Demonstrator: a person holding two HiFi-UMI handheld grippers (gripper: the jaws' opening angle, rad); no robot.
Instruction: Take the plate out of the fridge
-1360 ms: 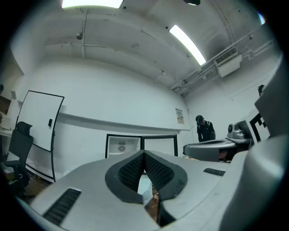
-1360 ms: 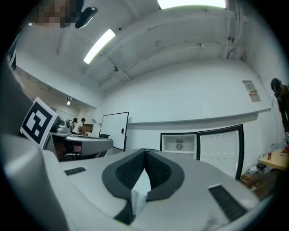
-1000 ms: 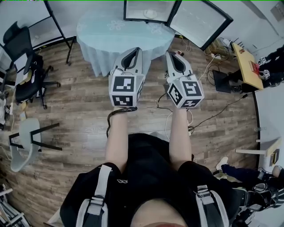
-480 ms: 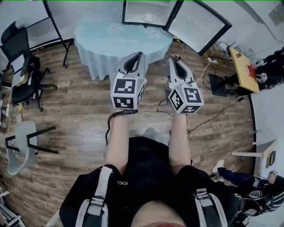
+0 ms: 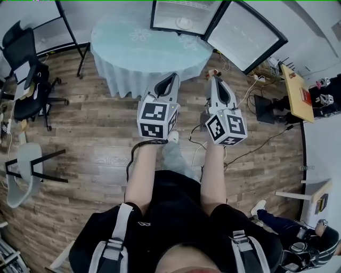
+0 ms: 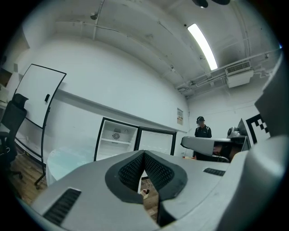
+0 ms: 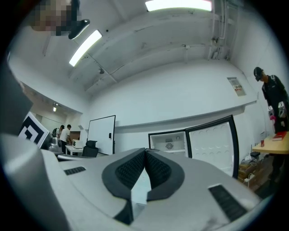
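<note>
The fridge (image 5: 184, 16) stands open at the far side of the room, its door (image 5: 250, 34) swung out to the right. A white plate (image 5: 184, 22) lies on a shelf inside it. Both grippers are held up side by side in front of me, well short of the fridge, with a round table (image 5: 141, 45) in a pale blue cloth between. My left gripper (image 5: 171, 78) is shut with nothing in it, and so is my right gripper (image 5: 216, 80). The left gripper view shows the fridge (image 6: 115, 137) far beyond the shut jaws; the right gripper view shows the fridge (image 7: 169, 144) likewise.
A black office chair (image 5: 29, 64) and a grey chair (image 5: 24, 176) stand at the left. A yellow table (image 5: 298, 85) and floor cables (image 5: 256, 141) are at the right. A person (image 6: 202, 128) stands beyond the fridge door. A whiteboard (image 7: 101, 135) stands left of the fridge.
Both grippers sit lower and a little further right in the head view, and the table and fridge have shifted with the view. The jaws stay shut.
</note>
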